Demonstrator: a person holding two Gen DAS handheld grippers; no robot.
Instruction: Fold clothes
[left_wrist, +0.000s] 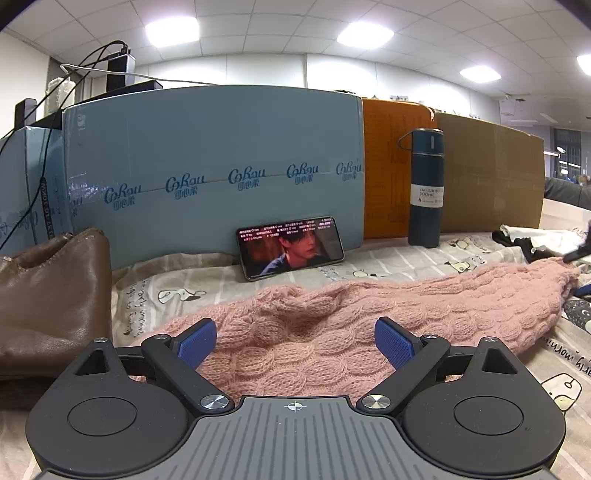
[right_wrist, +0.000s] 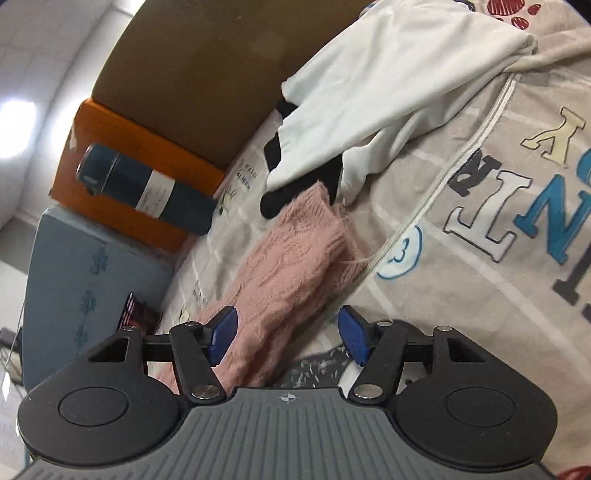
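Note:
A pink cable-knit sweater (left_wrist: 332, 325) lies stretched across the printed bedsheet (left_wrist: 406, 262). My left gripper (left_wrist: 295, 341) is open, low over the sweater's near part, with the knit between its blue pads (left_wrist: 197, 341). In the right wrist view the sweater (right_wrist: 291, 266) runs from my right gripper (right_wrist: 288, 334) toward a white garment (right_wrist: 376, 92) and a black garment (right_wrist: 291, 195). My right gripper is open, its left pad over the sweater's edge, holding nothing.
A phone (left_wrist: 290, 246) playing video leans on a blue box (left_wrist: 214, 162). A dark vacuum bottle (left_wrist: 426, 188) stands by an orange box (left_wrist: 391, 166) and cardboard (left_wrist: 491, 173). A brown leather bag (left_wrist: 48, 295) sits at the left. A printed pillow (right_wrist: 517, 206) lies right.

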